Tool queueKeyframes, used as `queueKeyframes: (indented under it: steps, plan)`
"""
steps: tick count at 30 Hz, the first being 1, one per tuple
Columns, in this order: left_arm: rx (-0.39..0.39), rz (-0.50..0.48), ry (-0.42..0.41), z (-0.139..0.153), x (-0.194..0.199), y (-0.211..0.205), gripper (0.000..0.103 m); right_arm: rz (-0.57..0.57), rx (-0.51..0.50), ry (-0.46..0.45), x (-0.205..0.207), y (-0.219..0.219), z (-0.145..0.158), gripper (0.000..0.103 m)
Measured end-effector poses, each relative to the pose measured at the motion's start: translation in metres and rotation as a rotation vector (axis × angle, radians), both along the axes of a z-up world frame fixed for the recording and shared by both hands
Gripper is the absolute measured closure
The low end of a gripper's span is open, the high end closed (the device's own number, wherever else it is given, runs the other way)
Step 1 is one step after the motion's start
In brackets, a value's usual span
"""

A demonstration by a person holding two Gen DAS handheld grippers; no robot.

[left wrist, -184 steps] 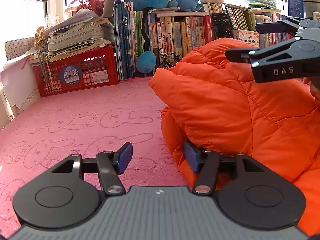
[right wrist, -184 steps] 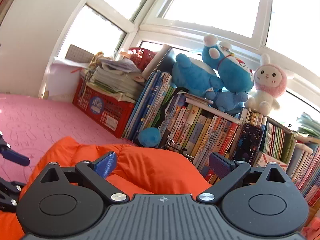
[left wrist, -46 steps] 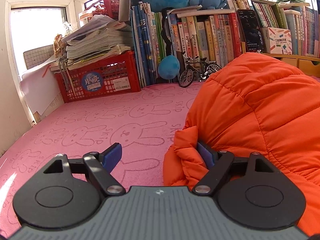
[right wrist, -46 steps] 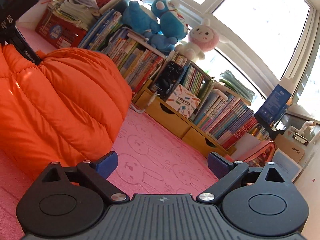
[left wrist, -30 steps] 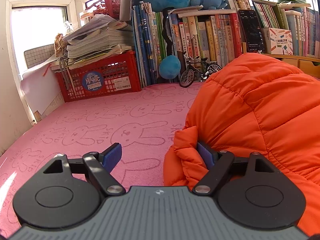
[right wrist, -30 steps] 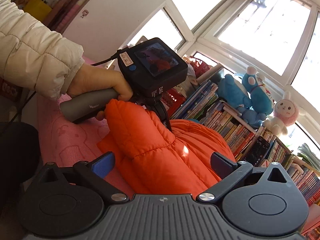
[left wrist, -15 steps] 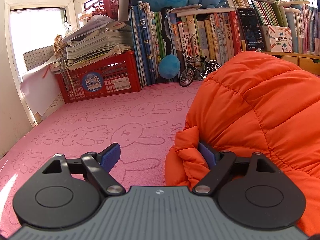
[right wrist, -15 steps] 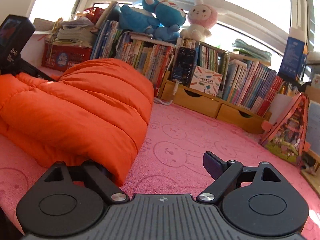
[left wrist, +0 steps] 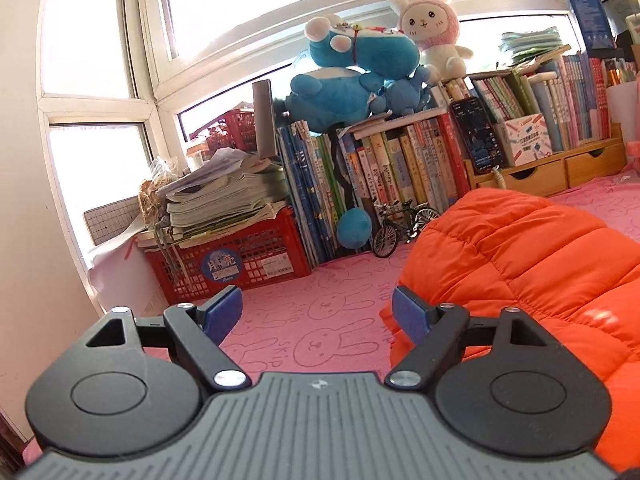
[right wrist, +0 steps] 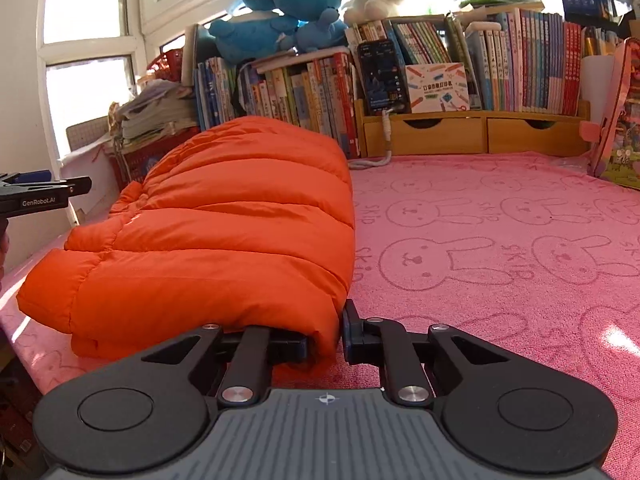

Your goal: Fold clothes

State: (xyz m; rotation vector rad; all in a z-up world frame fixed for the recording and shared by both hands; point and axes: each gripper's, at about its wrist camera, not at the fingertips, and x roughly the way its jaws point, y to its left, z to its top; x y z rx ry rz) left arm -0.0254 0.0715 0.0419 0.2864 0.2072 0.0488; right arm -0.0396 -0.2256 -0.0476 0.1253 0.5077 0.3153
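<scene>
The orange puffer jacket [right wrist: 224, 240] is lying folded into a thick bundle on the pink rabbit-print cover [right wrist: 500, 248] of the bench, occupying the left and centre of the right wrist view and the right side of the left wrist view [left wrist: 520, 264]. The right gripper [right wrist: 325, 342] is sitting at the lower centre of its frame with its fingers [right wrist: 352, 336] drawn close together, clamping the near right corner of the jacket; the fabric is bulging between the two pads, and the left pad is largely hidden under the bundle. The left gripper [left wrist: 318, 314] is showing in the lower half of its frame with its blue-padded fingers [left wrist: 412, 314] standing wide apart and gripping nothing; its right pad is sitting just beside the jacket's near edge, and contact cannot be confirmed. Only bare pink cover [left wrist: 320, 336] is showing between the pads. In the right wrist view, the tip of the left gripper [right wrist: 44, 194] is appearing at the left edge, beyond the far end of the jacket. Along the back, a row of books [right wrist: 304, 92] is standing with blue plush toys [left wrist: 352, 76] and a pink-and-white plush rabbit [left wrist: 430, 28] on top. A red crate [left wrist: 240, 260] loaded with stacked papers is sitting at centre left of the left wrist view, with a small model bicycle [left wrist: 404, 226] near the books.
</scene>
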Motion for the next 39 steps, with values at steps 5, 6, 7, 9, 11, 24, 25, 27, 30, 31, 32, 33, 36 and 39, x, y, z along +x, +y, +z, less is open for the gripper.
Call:
queueKeyframes:
  steps: [5, 6, 7, 9, 11, 24, 25, 27, 30, 31, 32, 33, 36, 39]
  plan:
    - [0.14, -0.394, 0.013, -0.007, -0.049, -0.077, 0.02, 0.005, 0.066, 0.018, 0.003, -0.006, 0.001, 0.086]
    - [0.197, -0.466, 0.015, -0.017, -0.057, -0.094, 0.022, 0.004, 0.08, 0.023, 0.004, -0.007, 0.001, 0.086]
    - [0.254, -0.538, 0.017, -0.027, -0.064, -0.111, 0.024, 0.002, 0.092, 0.027, 0.004, -0.008, 0.001, 0.086]
    - [0.339, -0.628, 0.021, -0.045, -0.071, -0.133, 0.029, 0.003, 0.098, 0.029, 0.005, -0.009, 0.001, 0.086]
    - [0.373, -0.65, 0.036, -0.057, -0.066, -0.145, 0.038, 0.003, 0.1, 0.03, 0.005, -0.009, 0.001, 0.086]
    - [0.122, -0.522, 0.344, -0.075, -0.04, -0.064, 0.063, -0.015, 0.048, 0.04, 0.004, -0.006, -0.002, 0.075]
    - [0.12, -0.518, 0.348, -0.076, -0.043, -0.061, 0.063, -0.015, 0.043, 0.04, 0.004, -0.007, -0.002, 0.074]
    - [0.116, -0.51, 0.356, -0.078, -0.047, -0.055, 0.063, -0.012, 0.036, 0.043, 0.004, -0.008, -0.002, 0.073]
    - [0.133, -0.491, 0.37, -0.083, -0.053, -0.047, 0.063, -0.012, 0.028, 0.045, 0.004, -0.007, -0.001, 0.071]
    - [0.139, -0.484, 0.374, -0.085, -0.055, -0.044, 0.063, -0.011, 0.025, 0.047, 0.004, -0.007, -0.001, 0.071]
    - [0.151, -0.471, 0.373, -0.086, -0.058, -0.041, 0.062, -0.01, 0.018, 0.046, 0.004, -0.006, -0.001, 0.071]
    - [0.161, -0.458, 0.374, -0.085, -0.06, -0.038, 0.062, -0.006, 0.014, 0.043, 0.004, -0.005, 0.0, 0.071]
    - [0.177, -0.433, 0.376, -0.072, -0.068, -0.03, 0.062, 0.026, 0.015, 0.019, -0.001, -0.001, 0.002, 0.082]
    - [0.161, -0.494, 0.301, -0.05, -0.074, -0.032, 0.059, 0.05, 0.027, 0.006, -0.005, 0.001, 0.004, 0.085]
